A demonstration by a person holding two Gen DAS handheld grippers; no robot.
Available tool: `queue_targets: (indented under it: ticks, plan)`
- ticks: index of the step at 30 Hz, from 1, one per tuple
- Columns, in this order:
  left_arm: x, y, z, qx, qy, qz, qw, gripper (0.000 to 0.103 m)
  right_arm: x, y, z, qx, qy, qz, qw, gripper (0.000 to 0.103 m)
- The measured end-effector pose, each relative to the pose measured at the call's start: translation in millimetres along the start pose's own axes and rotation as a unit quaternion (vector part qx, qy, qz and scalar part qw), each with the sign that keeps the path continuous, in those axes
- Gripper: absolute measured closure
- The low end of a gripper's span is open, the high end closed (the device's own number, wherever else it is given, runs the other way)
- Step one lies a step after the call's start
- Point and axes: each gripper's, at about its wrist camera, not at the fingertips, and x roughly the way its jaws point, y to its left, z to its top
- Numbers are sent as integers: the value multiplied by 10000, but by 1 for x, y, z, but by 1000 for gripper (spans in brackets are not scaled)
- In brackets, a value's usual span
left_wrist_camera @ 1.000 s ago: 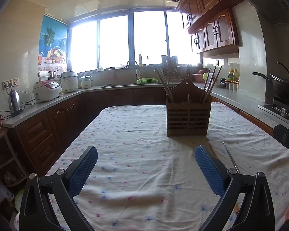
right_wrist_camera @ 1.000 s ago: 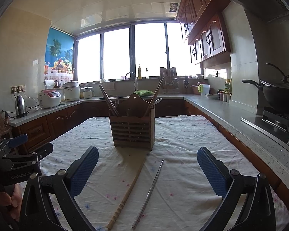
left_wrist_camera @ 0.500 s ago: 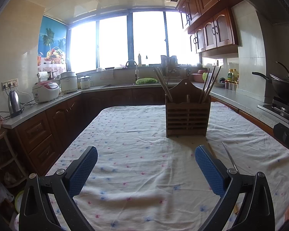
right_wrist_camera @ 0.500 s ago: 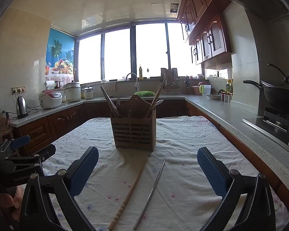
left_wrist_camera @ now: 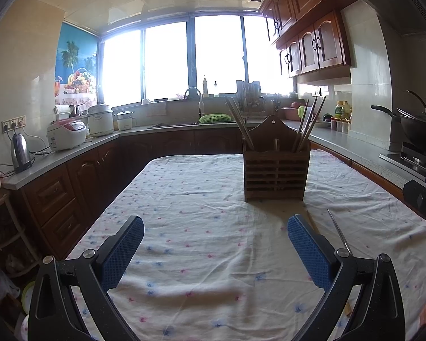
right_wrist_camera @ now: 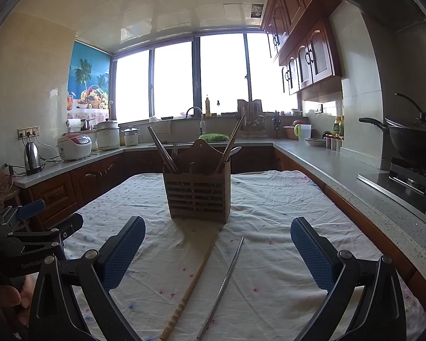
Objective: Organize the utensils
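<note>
A wooden slatted utensil holder [right_wrist_camera: 198,191] stands on the table, also in the left wrist view [left_wrist_camera: 275,170], with chopsticks, a fork and a spoon standing in it. A wooden chopstick [right_wrist_camera: 194,280] and a metal chopstick [right_wrist_camera: 223,282] lie loose on the cloth in front of it, between the fingers of my right gripper [right_wrist_camera: 217,251]. The right gripper is open and empty. My left gripper [left_wrist_camera: 214,251] is open and empty, left of the holder; the metal chopstick [left_wrist_camera: 338,230] shows past its right finger.
The table carries a white flowered cloth [left_wrist_camera: 201,199]. Counters run around it, with a kettle [left_wrist_camera: 20,153] and rice cooker [left_wrist_camera: 66,135] on the left and a wok [right_wrist_camera: 411,145] on a stove at right. The left gripper's body [right_wrist_camera: 28,241] shows at the right view's left edge.
Both views have drifted slightly; the holder sits a little lower and nearer in the right wrist view. Both grippers remain open and empty.
</note>
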Motion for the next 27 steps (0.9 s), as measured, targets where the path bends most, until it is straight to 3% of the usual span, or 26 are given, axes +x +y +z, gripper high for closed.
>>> queue_targets:
  ticks: [27]
  plan:
    - [3, -1, 4, -52, 66, -56, 9999, 1, 3, -1, 1, 47, 60, -2, 10000, 0]
